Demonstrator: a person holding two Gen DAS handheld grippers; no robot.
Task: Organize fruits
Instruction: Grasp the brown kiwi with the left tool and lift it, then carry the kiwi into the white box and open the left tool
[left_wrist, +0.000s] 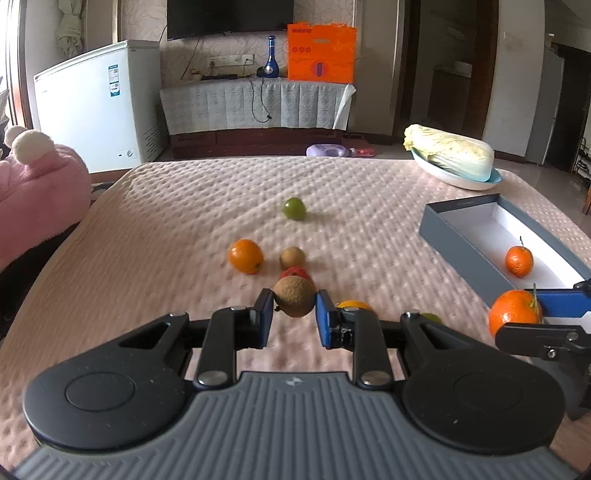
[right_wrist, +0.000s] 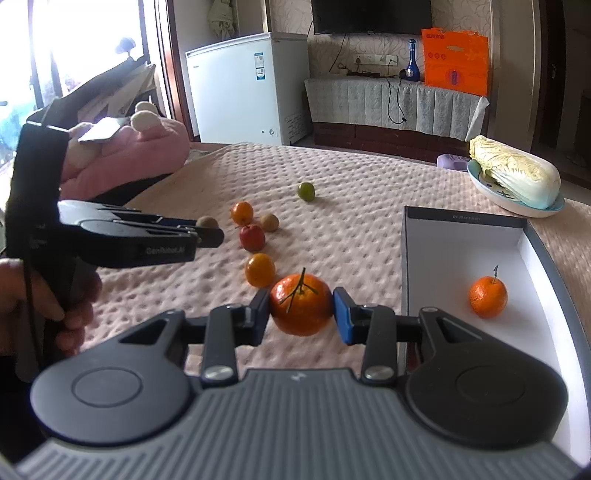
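My left gripper (left_wrist: 294, 306) is shut on a brown kiwi (left_wrist: 294, 296), held above the pink bedspread; it also shows in the right wrist view (right_wrist: 207, 230). My right gripper (right_wrist: 301, 312) is shut on a stemmed tangerine (right_wrist: 301, 308), just left of the grey box (right_wrist: 408, 258); the tangerine shows in the left wrist view (left_wrist: 514, 311). Another tangerine (right_wrist: 487, 297) lies inside the box. Loose on the bedspread are an orange (left_wrist: 245, 256), a second kiwi (left_wrist: 292, 257), a red apple (right_wrist: 252, 237), a small orange fruit (right_wrist: 260, 269) and a green fruit (left_wrist: 294, 209).
A napa cabbage (left_wrist: 450, 155) lies on a plate (left_wrist: 461, 181) at the far right corner of the bed. A pink plush toy (left_wrist: 40, 184) sits at the left edge. Beyond the bed stand a white freezer (left_wrist: 99, 103) and a covered cabinet (left_wrist: 255, 103).
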